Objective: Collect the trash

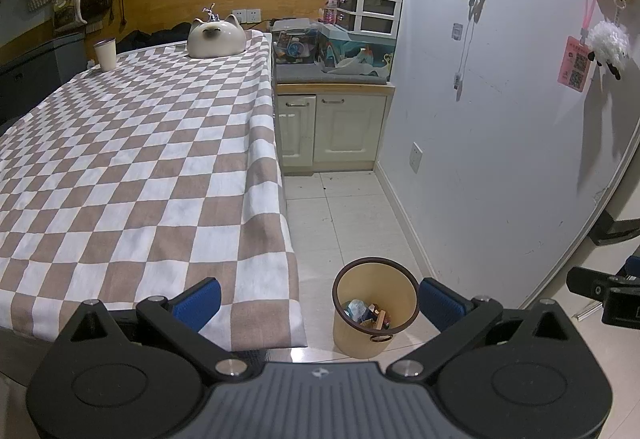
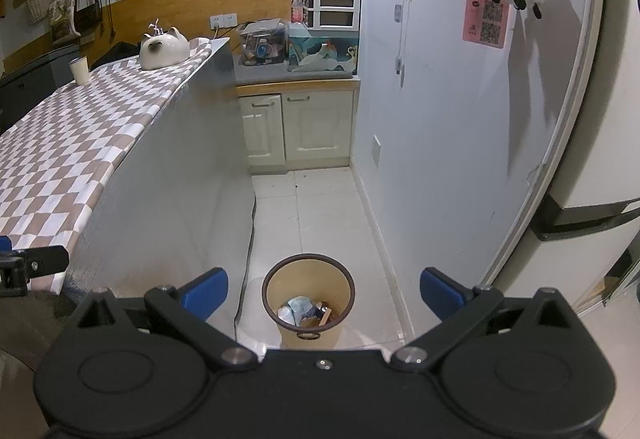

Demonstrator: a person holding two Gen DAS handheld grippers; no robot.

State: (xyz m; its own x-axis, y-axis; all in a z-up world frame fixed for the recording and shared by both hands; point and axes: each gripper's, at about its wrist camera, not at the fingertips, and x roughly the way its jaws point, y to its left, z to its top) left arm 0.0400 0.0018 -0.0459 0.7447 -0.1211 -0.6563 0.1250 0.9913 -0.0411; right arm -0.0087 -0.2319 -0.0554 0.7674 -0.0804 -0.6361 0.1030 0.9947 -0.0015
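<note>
Trash in the bin, claws empty

Both the left claw [image 1: 318,303] and right claw [image 2: 324,293] gape wide, empty; the bin [image 2: 310,327] holds trash [image 2: 298,309]; desk [image 1: 140,159] looks cleared, task likely nearly finished.

The right gripper [image 2: 324,293] hangs with its blue fingers [image 2: 206,291] spread wide and empty above a tan bin [image 2: 310,331] on the tiled floor [image 2: 320,211]; crumpled trash [image 2: 298,309] lies inside. The checkered bench [image 2: 80,131] stands left.
</note>
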